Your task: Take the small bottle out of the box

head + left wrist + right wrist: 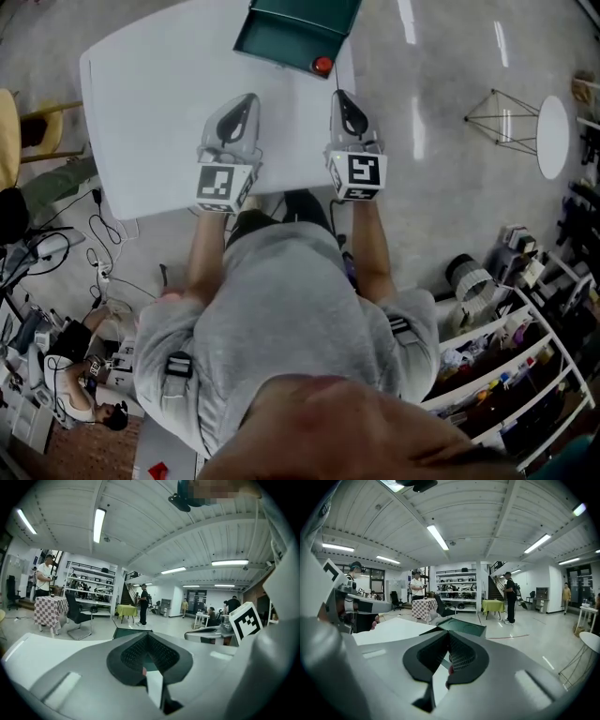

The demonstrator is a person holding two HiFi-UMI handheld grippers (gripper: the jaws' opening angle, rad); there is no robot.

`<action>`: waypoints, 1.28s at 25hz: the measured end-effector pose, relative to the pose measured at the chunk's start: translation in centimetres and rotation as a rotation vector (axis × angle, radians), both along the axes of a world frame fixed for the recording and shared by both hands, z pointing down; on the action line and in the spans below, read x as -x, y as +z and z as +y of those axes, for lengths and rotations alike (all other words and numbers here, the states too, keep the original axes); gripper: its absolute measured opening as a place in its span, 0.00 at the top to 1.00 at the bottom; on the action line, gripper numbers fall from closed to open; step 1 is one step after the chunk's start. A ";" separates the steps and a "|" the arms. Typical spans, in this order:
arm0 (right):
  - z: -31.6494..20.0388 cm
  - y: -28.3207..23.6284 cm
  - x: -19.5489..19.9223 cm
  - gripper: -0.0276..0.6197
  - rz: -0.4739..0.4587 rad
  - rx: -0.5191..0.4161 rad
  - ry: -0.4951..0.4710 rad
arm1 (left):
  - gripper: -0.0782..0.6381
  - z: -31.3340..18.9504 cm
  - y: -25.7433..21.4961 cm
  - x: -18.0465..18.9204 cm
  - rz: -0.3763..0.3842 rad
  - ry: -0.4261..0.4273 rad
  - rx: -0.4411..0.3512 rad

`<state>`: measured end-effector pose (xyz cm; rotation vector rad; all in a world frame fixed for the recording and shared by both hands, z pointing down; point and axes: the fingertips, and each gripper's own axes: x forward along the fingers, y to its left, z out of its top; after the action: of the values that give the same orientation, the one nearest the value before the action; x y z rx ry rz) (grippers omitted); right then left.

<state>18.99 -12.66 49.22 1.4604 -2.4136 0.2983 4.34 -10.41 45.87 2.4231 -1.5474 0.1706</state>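
Observation:
A teal box (291,33) stands open at the far edge of the white table (150,103). The small bottle's red cap (322,66) shows at the box's near right corner; the rest of the bottle is hidden. My left gripper (247,101) and right gripper (341,97) hover side by side over the near half of the table, short of the box, both shut and holding nothing. In the left gripper view the shut left gripper (147,635) points at the box (129,631). The right gripper view has the right gripper (449,633) closed below the box (461,626).
A yellow chair (9,136) and floor cables (98,244) lie left of the table. A wire-frame stand (506,117) and a round white table (553,136) are on the right, with cluttered shelves (511,361) at the lower right. People stand far off in the room (510,597).

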 end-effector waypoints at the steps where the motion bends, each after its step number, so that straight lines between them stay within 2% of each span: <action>1: -0.4 0.5 -0.1 0.95 -0.001 0.007 -0.006 | 0.88 -0.3 0.4 -0.1 -0.004 -0.005 0.005; 4: -1.4 2.3 -0.4 0.95 -0.001 0.033 -0.022 | 0.87 -1.2 1.9 -0.5 -0.030 -0.020 0.021; 12: -3.3 4.5 -0.5 0.95 -0.004 0.066 -0.062 | 0.87 -2.3 3.3 -1.1 -0.023 -0.054 0.053; 20: -4.2 5.3 1.2 0.74 0.002 0.099 -0.119 | 0.87 -1.9 2.9 0.1 -0.027 -0.095 0.070; 24: -4.9 6.2 1.8 0.68 0.020 0.108 -0.133 | 0.87 -2.2 3.1 0.6 -0.038 -0.112 0.078; 32: -6.0 7.9 2.1 0.65 0.024 0.129 -0.164 | 0.88 -2.8 3.8 0.2 -0.050 -0.128 0.094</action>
<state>16.89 -18.63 57.08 1.1975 -2.4275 0.3884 4.11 -13.16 49.71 2.2570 -1.6706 0.2746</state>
